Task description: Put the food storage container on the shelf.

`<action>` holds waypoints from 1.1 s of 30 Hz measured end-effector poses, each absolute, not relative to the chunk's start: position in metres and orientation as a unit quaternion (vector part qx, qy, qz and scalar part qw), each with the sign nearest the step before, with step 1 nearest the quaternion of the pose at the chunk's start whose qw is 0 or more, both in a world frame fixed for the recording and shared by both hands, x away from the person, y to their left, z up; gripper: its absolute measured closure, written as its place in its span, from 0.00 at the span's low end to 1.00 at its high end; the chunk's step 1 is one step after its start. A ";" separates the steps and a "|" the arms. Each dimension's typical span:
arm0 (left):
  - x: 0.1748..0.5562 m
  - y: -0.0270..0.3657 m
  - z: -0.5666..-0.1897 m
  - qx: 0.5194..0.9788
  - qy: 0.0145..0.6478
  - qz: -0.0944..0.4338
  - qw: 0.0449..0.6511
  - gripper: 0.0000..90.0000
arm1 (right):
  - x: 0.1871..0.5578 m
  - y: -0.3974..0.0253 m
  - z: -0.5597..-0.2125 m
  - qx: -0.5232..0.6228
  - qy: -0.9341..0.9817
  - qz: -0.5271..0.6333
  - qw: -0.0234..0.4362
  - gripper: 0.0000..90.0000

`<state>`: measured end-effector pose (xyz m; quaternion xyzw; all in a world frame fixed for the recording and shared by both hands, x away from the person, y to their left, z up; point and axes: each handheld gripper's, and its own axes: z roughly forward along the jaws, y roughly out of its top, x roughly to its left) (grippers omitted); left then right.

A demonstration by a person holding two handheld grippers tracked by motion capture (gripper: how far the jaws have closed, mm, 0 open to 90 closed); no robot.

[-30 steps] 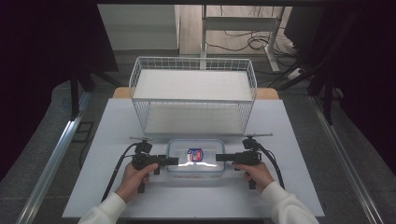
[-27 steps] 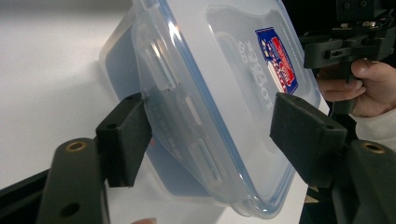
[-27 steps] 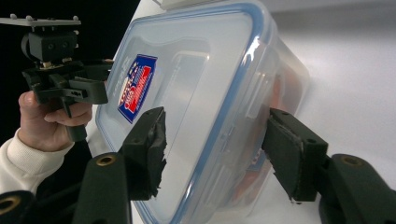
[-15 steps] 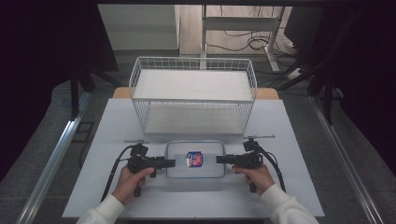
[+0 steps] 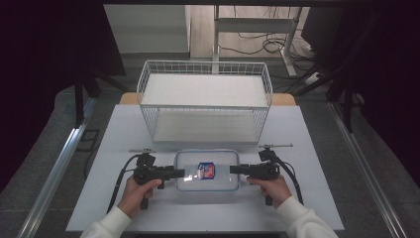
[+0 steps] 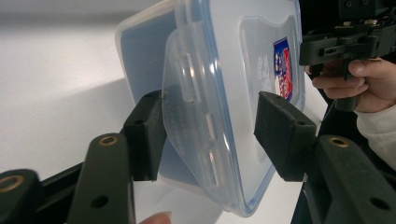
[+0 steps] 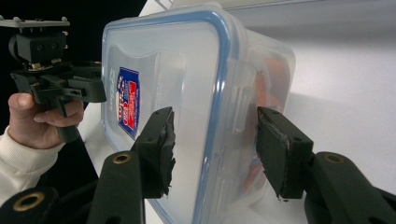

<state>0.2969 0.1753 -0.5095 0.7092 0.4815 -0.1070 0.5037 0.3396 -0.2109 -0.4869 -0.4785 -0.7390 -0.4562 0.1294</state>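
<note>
A clear plastic container with a blue-rimmed lid and a red-and-blue label lies on the white table, just in front of the wire basket. My left gripper is at its left end and my right gripper at its right end. The left gripper is open, its jaws straddling the container's latch flap. The right gripper is open too, with its jaws on either side of the other latch. Something orange shows faintly inside the container.
A white wire basket stands at the back middle of the table, its near wall a short way behind the container. Bare table lies to either side. A metal rail runs along the table's left.
Both hands have eased slightly outward from the container's ends. The bright glare on the lid is gone. The container has stayed in place.
</note>
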 end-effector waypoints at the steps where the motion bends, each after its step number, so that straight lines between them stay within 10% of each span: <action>1: 0.297 0.175 -0.509 0.708 0.481 -0.105 0.507 0.51 | 0.339 -0.212 -0.486 -0.478 -0.739 -0.457 0.128 0.54; 33: 0.363 0.186 -0.494 0.707 0.461 -0.068 0.533 0.53 | 0.387 -0.200 -0.467 -0.472 -0.730 -0.489 0.076 0.55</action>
